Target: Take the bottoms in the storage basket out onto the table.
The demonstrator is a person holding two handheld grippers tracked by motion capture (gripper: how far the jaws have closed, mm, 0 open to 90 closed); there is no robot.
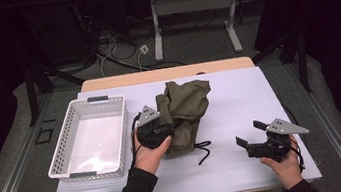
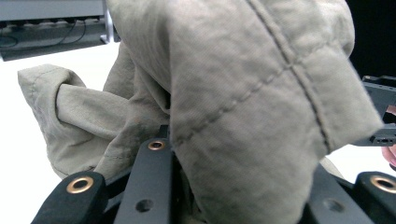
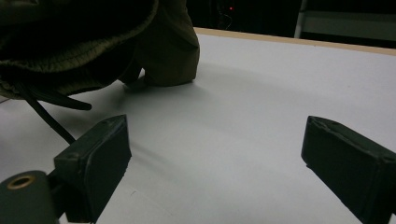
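An olive-green crumpled garment (image 1: 183, 109) with a black drawstring (image 1: 202, 151) lies in the middle of the white table (image 1: 238, 91). My left gripper (image 1: 161, 126) is pressed into the garment's left side. In the left gripper view a thick stitched fold of the cloth (image 2: 243, 102) fills the space between the jaws and hides their tips, so the jaws appear shut on it. My right gripper (image 1: 249, 133) rests low on the table to the right of the garment. It stands open (image 3: 219, 154) with bare table between its pads, and the garment (image 3: 154, 51) and cord (image 3: 46, 116) lie ahead on its left.
A white perforated basket (image 1: 123, 123) with nothing in it stands at the table's left, close beside my left hand. Bare tabletop stretches right of the garment. Beyond the far edge stand table legs (image 1: 156, 27) and floor cables (image 1: 116, 48).
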